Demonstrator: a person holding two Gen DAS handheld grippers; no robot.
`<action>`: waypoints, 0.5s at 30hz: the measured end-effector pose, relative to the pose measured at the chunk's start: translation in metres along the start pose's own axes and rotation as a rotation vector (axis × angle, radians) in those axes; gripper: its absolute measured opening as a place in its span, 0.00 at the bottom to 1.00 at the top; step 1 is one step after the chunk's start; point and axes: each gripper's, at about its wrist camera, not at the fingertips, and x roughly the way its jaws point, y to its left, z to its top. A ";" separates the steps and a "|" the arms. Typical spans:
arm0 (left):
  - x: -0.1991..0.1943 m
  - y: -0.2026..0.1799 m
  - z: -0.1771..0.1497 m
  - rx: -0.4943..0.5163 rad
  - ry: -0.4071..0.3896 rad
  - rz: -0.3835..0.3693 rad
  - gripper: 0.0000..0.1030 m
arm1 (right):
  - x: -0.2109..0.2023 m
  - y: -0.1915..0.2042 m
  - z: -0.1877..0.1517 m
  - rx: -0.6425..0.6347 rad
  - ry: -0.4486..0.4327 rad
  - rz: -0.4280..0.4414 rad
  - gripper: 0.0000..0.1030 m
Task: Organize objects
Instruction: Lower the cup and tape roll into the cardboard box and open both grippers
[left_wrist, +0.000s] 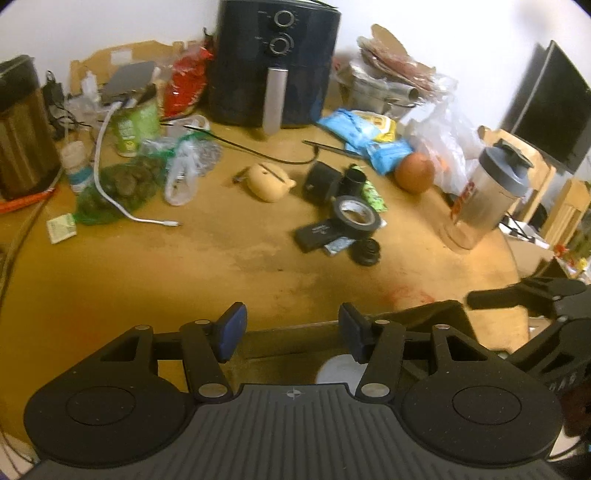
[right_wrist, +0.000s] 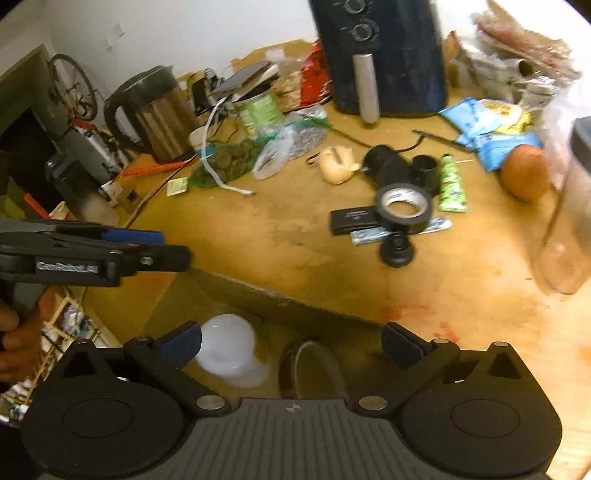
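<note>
My left gripper (left_wrist: 292, 328) hangs over the table's front edge, jaws partly apart with nothing between the blue pads. The right gripper (right_wrist: 291, 344) stands wide open and empty above an open cardboard box (right_wrist: 236, 291) below the edge. In the box lie a white plastic cup (right_wrist: 229, 349) and a dark round rim (right_wrist: 310, 369). On the table sit a black tape roll (left_wrist: 356, 214), a flat black case (left_wrist: 317, 234), a small black cap (left_wrist: 365, 253), a cream pig-shaped piece (left_wrist: 269, 181) and an orange (left_wrist: 413, 171). A hand (right_wrist: 14, 332) holds the left gripper (right_wrist: 147, 247) at the left.
A dark air fryer (left_wrist: 277, 62) stands at the back, a kettle (right_wrist: 159, 110) far left, a shaker bottle (left_wrist: 487, 192) on the right. Bags, a green can (left_wrist: 135, 125), a white cable (left_wrist: 110, 199) and blue packets (left_wrist: 365, 136) crowd the back. The wooden table (left_wrist: 184, 273) shows bare wood in front.
</note>
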 end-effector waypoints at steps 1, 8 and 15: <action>-0.001 0.002 -0.002 0.000 0.004 0.013 0.53 | -0.003 -0.004 0.000 0.002 -0.005 -0.018 1.00; 0.004 0.018 -0.023 -0.001 0.082 0.071 0.53 | -0.015 -0.040 -0.020 0.083 0.004 -0.131 1.00; 0.016 0.025 -0.044 0.015 0.167 0.090 0.53 | -0.017 -0.054 -0.048 0.137 0.052 -0.169 1.00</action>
